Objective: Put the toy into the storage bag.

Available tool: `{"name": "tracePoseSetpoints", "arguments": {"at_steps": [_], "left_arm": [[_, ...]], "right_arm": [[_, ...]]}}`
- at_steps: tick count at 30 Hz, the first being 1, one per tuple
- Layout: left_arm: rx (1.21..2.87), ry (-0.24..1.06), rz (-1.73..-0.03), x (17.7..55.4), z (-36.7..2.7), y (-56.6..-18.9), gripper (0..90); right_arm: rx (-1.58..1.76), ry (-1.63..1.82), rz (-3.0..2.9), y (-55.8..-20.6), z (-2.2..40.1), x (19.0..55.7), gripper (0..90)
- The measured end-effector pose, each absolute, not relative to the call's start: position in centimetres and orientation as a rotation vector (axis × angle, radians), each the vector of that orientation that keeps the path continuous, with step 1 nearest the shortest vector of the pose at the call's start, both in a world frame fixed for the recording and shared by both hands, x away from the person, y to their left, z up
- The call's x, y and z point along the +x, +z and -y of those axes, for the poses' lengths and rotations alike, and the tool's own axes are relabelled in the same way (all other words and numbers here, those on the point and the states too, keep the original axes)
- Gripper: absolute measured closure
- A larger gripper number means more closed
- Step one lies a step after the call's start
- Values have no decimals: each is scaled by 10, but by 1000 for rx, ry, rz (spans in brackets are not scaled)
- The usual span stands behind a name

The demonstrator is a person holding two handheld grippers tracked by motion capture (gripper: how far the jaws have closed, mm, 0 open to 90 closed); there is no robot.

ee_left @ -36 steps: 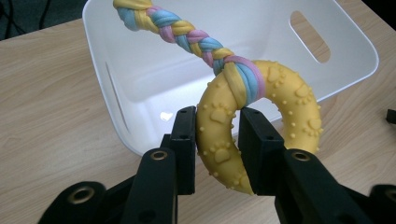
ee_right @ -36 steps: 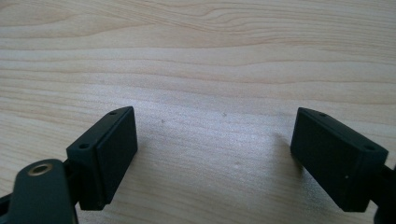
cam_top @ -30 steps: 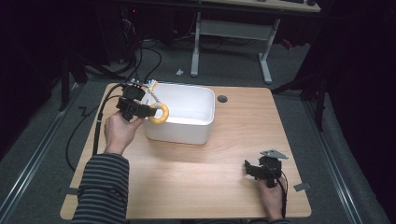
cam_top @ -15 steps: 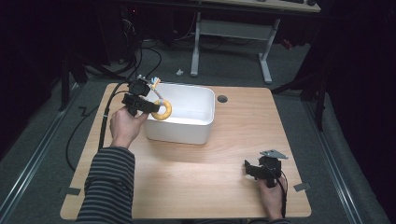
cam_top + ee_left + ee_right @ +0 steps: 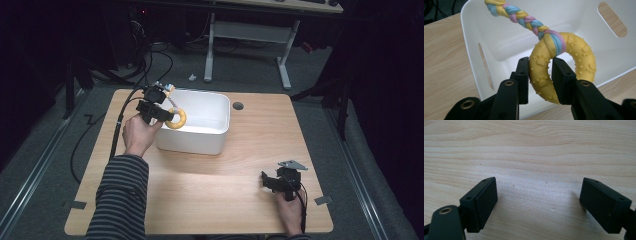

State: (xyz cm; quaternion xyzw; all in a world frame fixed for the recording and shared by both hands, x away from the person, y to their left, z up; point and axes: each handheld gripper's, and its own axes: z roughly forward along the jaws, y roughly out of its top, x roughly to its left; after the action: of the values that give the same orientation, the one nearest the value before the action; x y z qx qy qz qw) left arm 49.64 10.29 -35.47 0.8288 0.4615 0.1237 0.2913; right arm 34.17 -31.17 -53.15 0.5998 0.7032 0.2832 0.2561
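Left gripper (image 5: 167, 116) raised on an outstretched striped-sleeved arm, jaws clamped; right gripper (image 5: 264, 180) low near the person, jaws wide apart

From above, your counter (image 5: 210, 185) sits in a pool of light while the floor and room around it fall away into near black. The white tub (image 5: 200, 132) glares brightest, its inner walls almost washed out. Your left gripper view is sharp and evenly lit. In your right gripper view the wood grain is crisp, with soft shadows beside each jaw.
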Motion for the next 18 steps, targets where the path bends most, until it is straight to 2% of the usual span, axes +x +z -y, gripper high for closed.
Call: {"name": "tracePoseSetpoints", "arguments": {"at_steps": [18], "left_arm": [[2210,312,-1258,503,-103,-368,682]], "right_arm": [[1627,768,-1909,-531,312,342,146]]}}
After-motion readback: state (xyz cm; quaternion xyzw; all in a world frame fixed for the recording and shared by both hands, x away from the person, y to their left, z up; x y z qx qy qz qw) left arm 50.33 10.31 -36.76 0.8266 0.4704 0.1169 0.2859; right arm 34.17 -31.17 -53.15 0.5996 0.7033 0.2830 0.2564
